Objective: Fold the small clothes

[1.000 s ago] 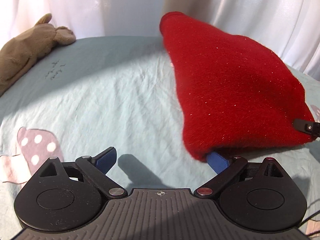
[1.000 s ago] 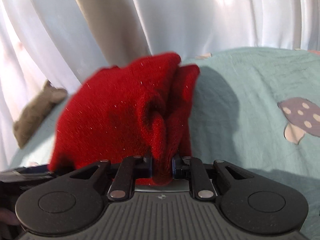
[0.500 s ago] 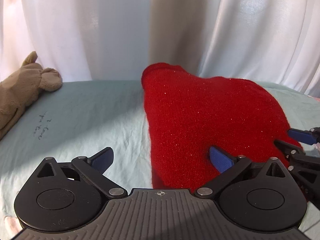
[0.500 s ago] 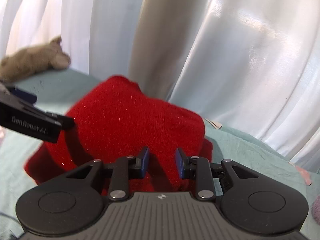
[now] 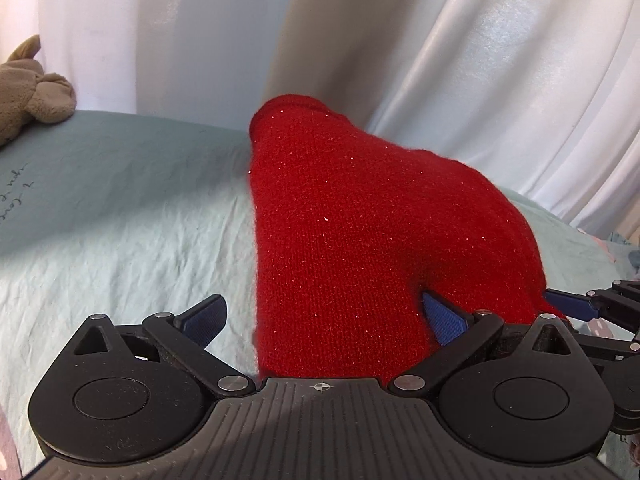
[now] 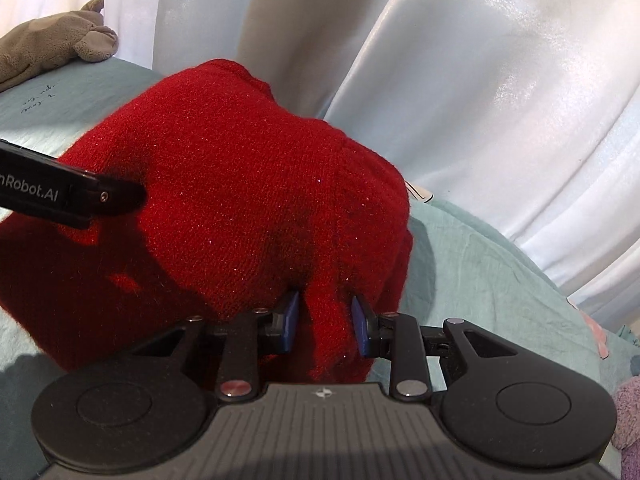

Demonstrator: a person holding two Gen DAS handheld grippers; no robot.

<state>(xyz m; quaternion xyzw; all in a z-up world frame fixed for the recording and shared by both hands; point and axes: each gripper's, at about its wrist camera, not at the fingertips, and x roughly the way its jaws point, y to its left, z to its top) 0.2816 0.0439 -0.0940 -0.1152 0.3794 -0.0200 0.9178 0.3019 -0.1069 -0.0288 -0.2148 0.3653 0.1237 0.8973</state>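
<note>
A red knitted garment (image 5: 360, 240) lies in a folded heap on the pale green sheet (image 5: 120, 220); it also shows in the right wrist view (image 6: 240, 208). My left gripper (image 5: 320, 316) is open wide, its right finger pressed against the garment's near edge. My right gripper (image 6: 326, 320) is open, with a fold of the red knit lying loose between its blue pads (image 6: 290, 316). The right gripper shows at the right edge of the left wrist view (image 5: 580, 304), and the left gripper's finger at the left of the right wrist view (image 6: 72, 196).
A tan plush garment (image 5: 28, 88) lies at the far left of the sheet, also in the right wrist view (image 6: 52, 48). White curtains (image 5: 480, 60) hang close behind. A purple fuzzy item (image 6: 628, 420) sits at the right edge.
My right gripper has opened and let go of the red garment. The garment has come down from hanging onto the sheet, and both grippers have moved in low against it.
</note>
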